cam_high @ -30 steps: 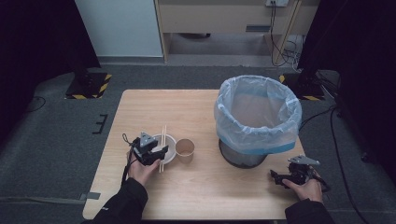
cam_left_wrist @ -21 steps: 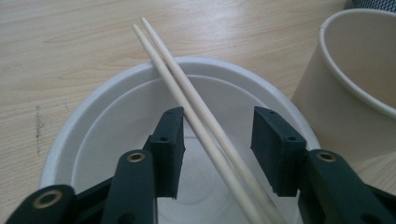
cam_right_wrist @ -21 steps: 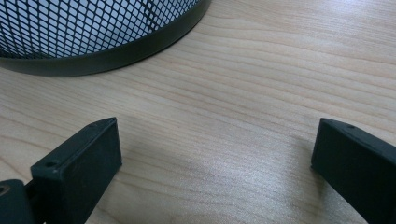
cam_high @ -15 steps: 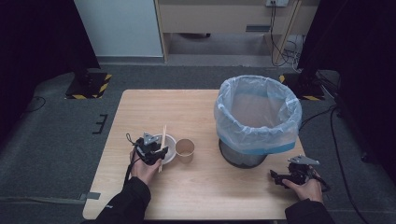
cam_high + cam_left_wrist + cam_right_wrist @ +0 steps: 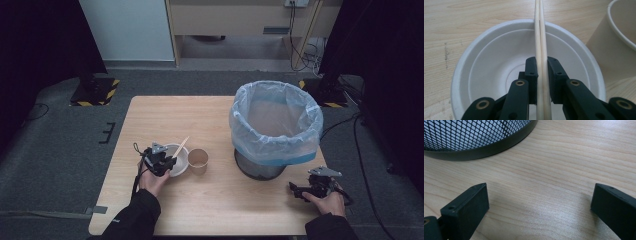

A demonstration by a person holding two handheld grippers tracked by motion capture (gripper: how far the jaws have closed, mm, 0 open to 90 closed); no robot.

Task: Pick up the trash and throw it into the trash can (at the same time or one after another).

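Grasp step: left hand-held gripper (image 5: 541, 67) has just been closing, now clamped on chopsticks (image 5: 539, 37) lying across white bowl (image 5: 474, 75), paper cup (image 5: 198, 160) beside it. Right hand-held gripper (image 5: 539, 202) open, idle on table (image 5: 210, 115) nr bin (image 5: 275, 125). Next: prob lift sticks straight up w/o tipping bowl.

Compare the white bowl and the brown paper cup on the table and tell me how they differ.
The bowl is white, the cup brown. The bowl is wide and shallow, the cup narrower and taller for its width. The bowl has a pair of chopsticks lying across it, gripped by the left tongs; the cup has nothing across it. Both stand upright, open side up, beside each other on the wooden table.
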